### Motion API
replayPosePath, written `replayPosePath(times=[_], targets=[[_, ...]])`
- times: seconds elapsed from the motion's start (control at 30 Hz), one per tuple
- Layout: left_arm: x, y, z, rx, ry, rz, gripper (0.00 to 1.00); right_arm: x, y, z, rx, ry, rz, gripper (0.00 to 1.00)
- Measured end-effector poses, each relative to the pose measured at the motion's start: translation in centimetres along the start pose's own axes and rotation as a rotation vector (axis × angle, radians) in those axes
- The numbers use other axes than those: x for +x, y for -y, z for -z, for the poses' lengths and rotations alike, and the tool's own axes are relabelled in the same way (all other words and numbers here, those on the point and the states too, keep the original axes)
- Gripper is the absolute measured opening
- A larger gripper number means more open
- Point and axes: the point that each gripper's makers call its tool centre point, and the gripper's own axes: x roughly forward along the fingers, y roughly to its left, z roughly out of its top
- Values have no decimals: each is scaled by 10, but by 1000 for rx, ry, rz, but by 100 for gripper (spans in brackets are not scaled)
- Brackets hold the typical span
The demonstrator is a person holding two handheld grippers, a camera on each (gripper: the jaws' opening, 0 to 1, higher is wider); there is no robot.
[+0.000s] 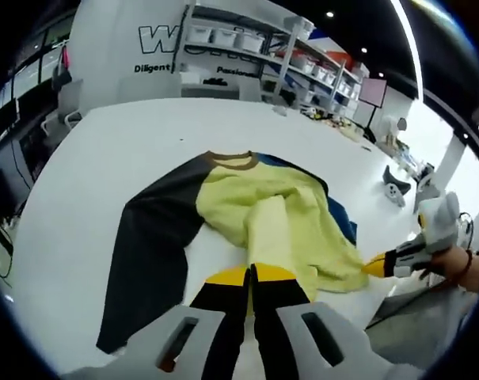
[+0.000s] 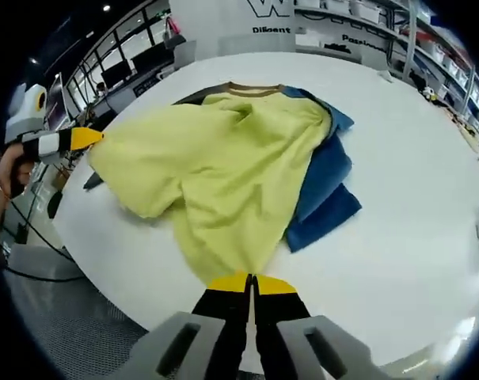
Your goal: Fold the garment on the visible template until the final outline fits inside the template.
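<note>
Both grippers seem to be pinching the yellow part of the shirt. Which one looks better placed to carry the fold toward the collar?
Probably both together, left leading. The left gripper is shut on the yellow hem, facing the collar. The right gripper pinches the other corner; the blue sleeve lies alongside.

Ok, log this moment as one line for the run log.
left gripper: shut on shirt hem | right gripper: shut on shirt hem | yellow shirt: hem lifted, black sleeve flat | white table | fold: unfinished
</note>
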Motion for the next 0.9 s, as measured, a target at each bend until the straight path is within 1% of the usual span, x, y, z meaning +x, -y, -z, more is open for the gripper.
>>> replayPosePath(times=[0.07,0.1,0.17,0.23,0.3,0.33,0.4,0.5,0.53,0.6,0.63,0.7,0.73,0.8,0.83,0.87,0.9], targets=[[-6,-3,12,14,-32,-13,3,-7,10,1,-10,-10,7,0],[-7,-4,14,19,-36,-15,3,-8,12,1,-10,-12,8,0],[-10,-7,23,23,-59,-25,3,-13,22,-1,-15,-16,21,0],[-13,-7,34,30,-82,-29,3,-16,31,0,-37,-27,31,0],[-16,-5,41,35,-97,-24,3,-18,37,1,-55,-34,39,0],[-18,-2,49,33,-114,-20,3,-20,42,3,-68,-42,45,0],[-19,1,56,32,-123,-14,3,-23,45,4,-76,-48,45,0],[-22,10,74,45,-166,-4,3,-25,45,7,-97,-64,36,0],[-22,11,77,42,-165,-6,3,-26,46,8,-103,-66,36,0],[-22,17,85,36,-179,-5,3,-28,50,10,-144,-82,49,0],[-22,20,90,61,-198,-4,3,-29,53,9,-159,-78,68,0],[-22,21,96,53,-214,-30,3,-29,59,8,-167,-67,94,0],[-21,23,100,59,-225,-24,3,-29,64,9,-163,-68,108,0],[-21,24,108,44,-245,-40,3,-30,70,8,-140,-56,120,0],[-22,24,110,51,-252,-43,3,-30,70,8,-137,-54,121,0],[-25,19,118,91,-297,-79,3,-30,71,11,-140,-59,125,0],[-26,16,121,108,-309,-95,3,-30,72,12,-142,-63,126,0]])
